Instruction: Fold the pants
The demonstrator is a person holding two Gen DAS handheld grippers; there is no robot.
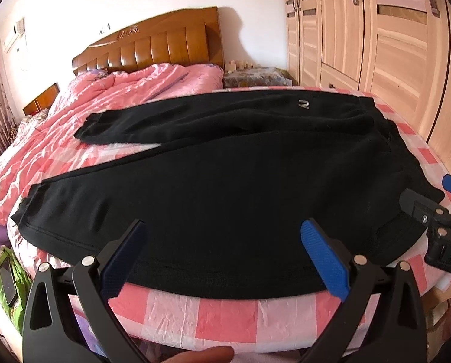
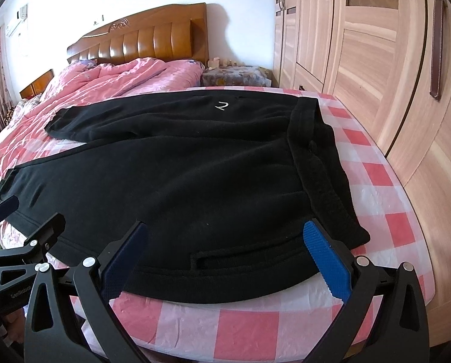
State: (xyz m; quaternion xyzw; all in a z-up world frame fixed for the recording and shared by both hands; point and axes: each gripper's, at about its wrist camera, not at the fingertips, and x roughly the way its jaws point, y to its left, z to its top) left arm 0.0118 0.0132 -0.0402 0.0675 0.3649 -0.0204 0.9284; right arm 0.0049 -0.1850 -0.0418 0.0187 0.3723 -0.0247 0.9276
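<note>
Black pants (image 1: 225, 187) lie spread flat on the pink checked bed cover (image 1: 231, 317), legs pointing left, waistband (image 2: 322, 166) to the right. A small white logo (image 2: 221, 106) marks the far leg. My left gripper (image 1: 222, 233) hovers open above the near leg's lower edge, its blue pads (image 1: 325, 260) wide apart. My right gripper (image 2: 224, 236) is open too, over the near hip by a pocket slit (image 2: 240, 261). The right gripper (image 1: 437, 208) shows at the right edge of the left wrist view, and the left gripper (image 2: 20, 220) at the left edge of the right wrist view.
A crumpled pink quilt (image 1: 128, 90) fills the far half of the bed under a wooden headboard (image 1: 153, 42). Wardrobe doors (image 2: 376, 60) run along the right side. A cloth-covered nightstand (image 2: 234, 75) stands in the far corner. A green bag (image 1: 11, 281) sits low on the left.
</note>
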